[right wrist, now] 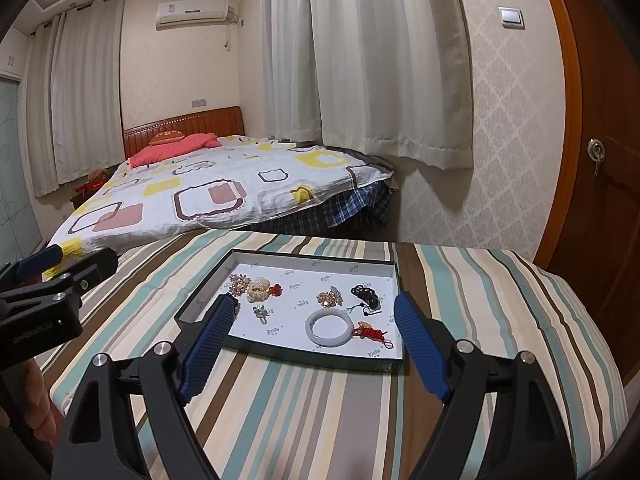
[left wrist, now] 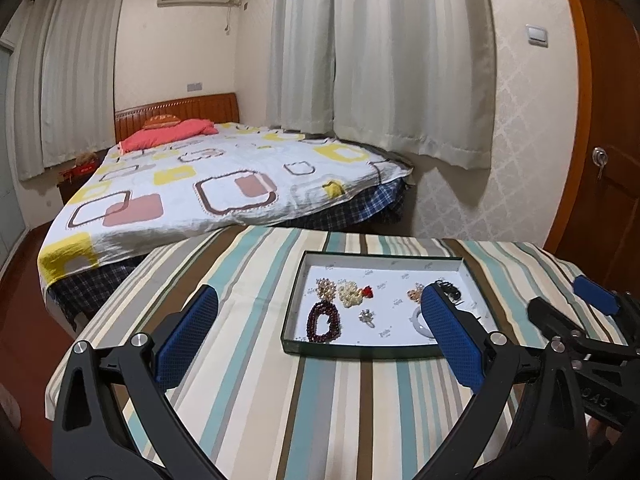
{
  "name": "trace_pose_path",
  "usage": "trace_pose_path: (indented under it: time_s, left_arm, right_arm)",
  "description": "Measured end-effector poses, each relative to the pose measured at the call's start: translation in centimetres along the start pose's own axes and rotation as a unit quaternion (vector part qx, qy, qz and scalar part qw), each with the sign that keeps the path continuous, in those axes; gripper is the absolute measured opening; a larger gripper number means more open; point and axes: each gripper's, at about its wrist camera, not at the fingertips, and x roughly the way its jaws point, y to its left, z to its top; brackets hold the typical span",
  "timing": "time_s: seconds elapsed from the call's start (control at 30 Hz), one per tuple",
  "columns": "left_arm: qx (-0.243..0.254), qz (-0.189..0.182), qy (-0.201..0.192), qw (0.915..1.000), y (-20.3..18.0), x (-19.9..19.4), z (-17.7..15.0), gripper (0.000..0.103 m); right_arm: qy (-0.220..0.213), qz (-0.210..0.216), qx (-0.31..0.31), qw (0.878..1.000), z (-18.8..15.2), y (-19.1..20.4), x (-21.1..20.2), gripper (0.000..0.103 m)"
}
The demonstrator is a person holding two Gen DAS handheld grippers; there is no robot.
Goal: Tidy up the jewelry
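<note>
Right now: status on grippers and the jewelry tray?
Left gripper open, empty. Right gripper open, empty, short of tray. Jade bangle, bead bracelets inside, untouched. Nothing in the way.

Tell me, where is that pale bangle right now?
In the right wrist view, the pale bangle lies flat inside the shallow tray, near its front edge and right of centre, with the red knotted charm touching its right side.

Illumination: even, warm indoor light from overhead, moderately bright. The curtain (right wrist: 396, 60) casts a soft shadow on the wall beyond the right hand-held gripper (right wrist: 316, 344). No glare. Strong fisheye bending; dark vignette at all corners. The tabletop (left wrist: 248, 280) ahead of the left hand-held gripper (left wrist: 320, 332) is sharp. Slight softness at the edges.
</note>
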Motion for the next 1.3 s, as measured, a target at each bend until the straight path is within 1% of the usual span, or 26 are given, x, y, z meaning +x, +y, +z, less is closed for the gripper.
trace_pose_path:
  time_s: [0.07,0.17,0.2,0.3,0.4,0.43,0.5,0.53,0.6,0.73,0.8,0.83,0.87,0.9,0.93,0.97,1.0,1.03,1.07,1.1,1.17,1.3]
  left_arm:
    - [-0.004,0.007,0.009,0.9999,0.3,0.8,-0.2,0.099]
    - [-0.012,0.006,0.033,0.9993,1.0,2.8,-0.6,0.099]
    - [-0.015,0.008,0.047,0.9987,1.3,3.9,-0.7,0.099]
    - [-0.022,0.014,0.066,0.9975,2.0,6.2,-1.4,0.099]
    - [-0.017,0.036,0.095,0.9947,3.1,9.7,-2.4,0.099]
    - [-0.018,0.040,0.102,0.9938,3.6,10.6,-2.6,0.099]
    - [-0.023,0.050,0.115,0.9919,4.6,12.6,-3.1,0.099]
    - [-0.023,0.064,0.120,0.9905,5.4,14.1,-3.4,0.099]
    - [-0.024,0.078,0.125,0.9888,6.7,16.4,-3.8,0.099]
    - [-0.036,0.098,0.164,0.9810,9.8,20.8,-4.9,0.099]
    - [-0.038,0.117,0.183,0.9754,11.4,23.0,-5.6,0.099]
    - [-0.040,0.120,0.190,0.9736,11.9,23.7,-5.8,0.099]
    - [-0.046,0.122,0.200,0.9710,12.6,24.6,-6.1,0.099]
    - [-0.054,0.123,0.211,0.9681,13.2,25.3,-6.5,0.099]
    - [-0.079,0.109,0.231,0.9636,14.3,26.3,-6.9,0.099]
    - [-0.100,0.100,0.223,0.9646,15.0,26.2,-6.7,0.099]
    - [-0.113,0.103,0.217,0.9642,15.7,26.2,-6.5,0.099]
    - [-0.115,0.107,0.221,0.9626,15.9,26.3,-6.4,0.099]
    - [-0.104,0.117,0.228,0.9611,16.0,26.6,-6.4,0.099]
    - [-0.094,0.119,0.230,0.9613,15.9,26.6,-6.3,0.099]
    - [-0.096,0.118,0.230,0.9612,16.0,26.6,-6.3,0.099]
    - [-0.096,0.118,0.230,0.9612,16.1,26.5,-6.3,0.099]
  right_arm:
    - [0.002,-0.001,0.003,1.000,-0.1,-0.2,0.5,0.082]
    - [0.008,-0.003,0.011,1.000,-0.4,-1.1,1.5,0.084]
    - [0.010,-0.006,0.013,1.000,-0.6,-1.6,1.9,0.084]
    - [0.021,-0.023,0.020,0.999,-1.1,-3.2,3.4,0.084]
    - [0.037,-0.047,0.031,0.998,-1.8,-5.6,5.7,0.084]
    - [0.049,-0.062,0.037,0.996,-2.2,-7.0,6.9,0.084]
    - [0.066,-0.076,0.046,0.994,-2.7,-8.9,8.5,0.084]
    - [0.081,-0.085,0.053,0.992,-3.2,-10.2,9.7,0.084]
    - [0.106,-0.100,0.059,0.988,-4.1,-12.5,12.0,0.084]
    - [0.159,-0.132,0.072,0.976,-6.2,-16.8,16.1,0.084]
    - [0.177,-0.148,0.079,0.970,-6.9,-18.7,17.5,0.084]
    - [0.185,-0.154,0.083,0.967,-7.3,-19.5,18.1,0.084]
    - [0.198,-0.154,0.092,0.964,-7.4,-20.0,18.6,0.086]
    - [0.204,-0.141,0.113,0.962,-7.5,-21.0,19.1,0.087]
    - [0.200,-0.142,0.117,0.962,-7.3,-21.5,19.2,0.087]
    - [0.203,-0.148,0.112,0.961,-7.1,-21.5,19.4,0.087]
    - [0.209,-0.155,0.100,0.960,-7.0,-21.6,19.8,0.088]
    - [0.210,-0.154,0.101,0.960,-6.9,-21.6,19.9,0.090]
    - [0.211,-0.151,0.106,0.960,-6.9,-21.8,20.0,0.093]
    - [0.213,-0.151,0.107,0.959,-7.0,-21.9,20.1,0.094]
    - [0.215,-0.154,0.107,0.958,-6.9,-22.0,20.3,0.096]
    - [0.215,-0.152,0.109,0.959,-7.0,-22.2,20.1,0.096]
